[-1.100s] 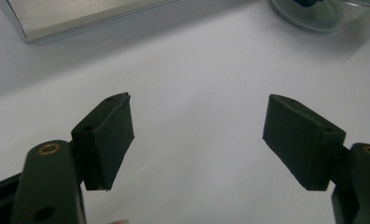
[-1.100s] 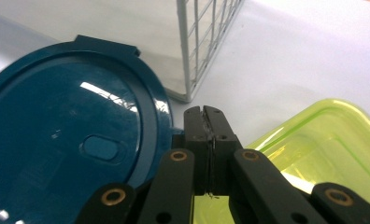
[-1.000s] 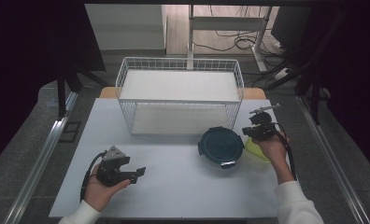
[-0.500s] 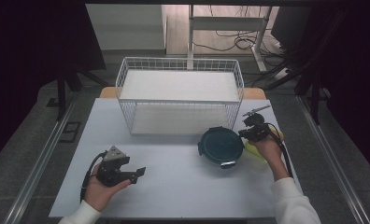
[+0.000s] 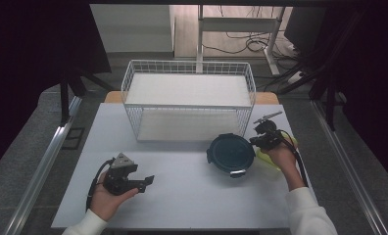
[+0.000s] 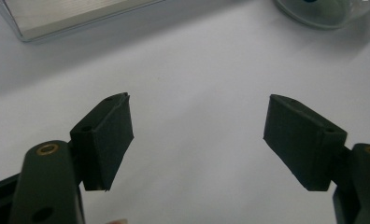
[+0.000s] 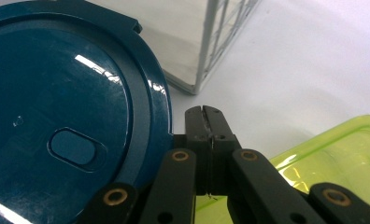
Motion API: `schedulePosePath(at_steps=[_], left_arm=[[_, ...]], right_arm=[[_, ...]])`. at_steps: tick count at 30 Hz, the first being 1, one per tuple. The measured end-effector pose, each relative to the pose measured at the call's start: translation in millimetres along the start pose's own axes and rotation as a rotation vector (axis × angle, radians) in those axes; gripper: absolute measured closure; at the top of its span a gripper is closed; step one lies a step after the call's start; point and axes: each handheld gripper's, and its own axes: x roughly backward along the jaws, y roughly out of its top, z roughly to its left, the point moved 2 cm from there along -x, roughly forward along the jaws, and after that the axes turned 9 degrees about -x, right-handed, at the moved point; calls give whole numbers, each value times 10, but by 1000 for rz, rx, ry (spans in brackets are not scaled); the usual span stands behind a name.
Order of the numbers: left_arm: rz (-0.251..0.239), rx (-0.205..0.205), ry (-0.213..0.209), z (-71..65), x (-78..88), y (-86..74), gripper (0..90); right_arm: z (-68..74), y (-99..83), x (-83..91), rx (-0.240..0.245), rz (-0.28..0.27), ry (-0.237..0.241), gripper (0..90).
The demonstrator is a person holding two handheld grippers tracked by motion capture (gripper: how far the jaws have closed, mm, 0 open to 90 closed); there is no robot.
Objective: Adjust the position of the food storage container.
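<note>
Hands low in the high view, a gripper in each; the left gripper (image 5: 145,182), lower left, rests on the bare white worktop (image 5: 192,196) with its jaws spread wide and nothing between them, the dark matte pads (image 6: 109,135) blocky and rubbery in the left gripper view; the right gripper (image 5: 256,142), right of centre, has its jaws pressed flat together on nothing, tips sitting just beside the rim of the round container (image 5: 230,154). That container stands on the worktop at centre right, its deep teal lid (image 7: 66,121) glossy hard plastic with a raised rim and a small oval dimple; just right of it, under the right hand, a translucent lime-green tub (image 7: 346,158), smooth and shiny. Further up the frame, the white wire basket (image 5: 189,105), a rectangular grid of thin rods with a pale flat floor. My read: the right gripper is lining up on the lid's edge and no grasp is made yet; next it would need to part its jaws and close on that rim or clip tab, slick plastic calling for a square, firm pinch.
</note>
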Motion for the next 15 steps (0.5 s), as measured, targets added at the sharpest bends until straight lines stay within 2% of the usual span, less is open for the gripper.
schedulePosePath(at_steps=[15], left_arm=[[-4, -3, -2, 13, -5, 10, 234]], right_arm=[[177, -26, -6, 24, -4, 15, 893]])
